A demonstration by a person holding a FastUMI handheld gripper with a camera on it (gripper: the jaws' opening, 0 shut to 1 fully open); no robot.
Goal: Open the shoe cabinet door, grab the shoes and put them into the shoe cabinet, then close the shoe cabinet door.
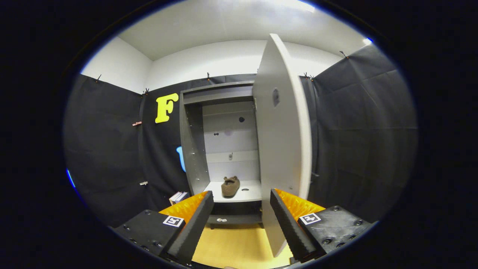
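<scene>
The gripper (242, 209) hangs with its fingers spread wide and empty, while the fuzzy brown slipper-style shoe (230, 186) sits near the front edge of the grey shoe cabinet's shelf (249, 195). The tall grey cabinet door (283, 142) stands open just beside the right finger. Honestly the risk looks like a clumsy push: the finger could slide off the door's thin edge, or a hard shove could slam it and jolt the shoe.

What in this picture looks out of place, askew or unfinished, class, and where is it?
Nothing is spilled or damaged. The cabinet door stands wide open, its edge just ahead of the right finger. The brown shoe sits alone on the shelf inside, beyond the open, empty gripper. The door is not yet closed.
</scene>
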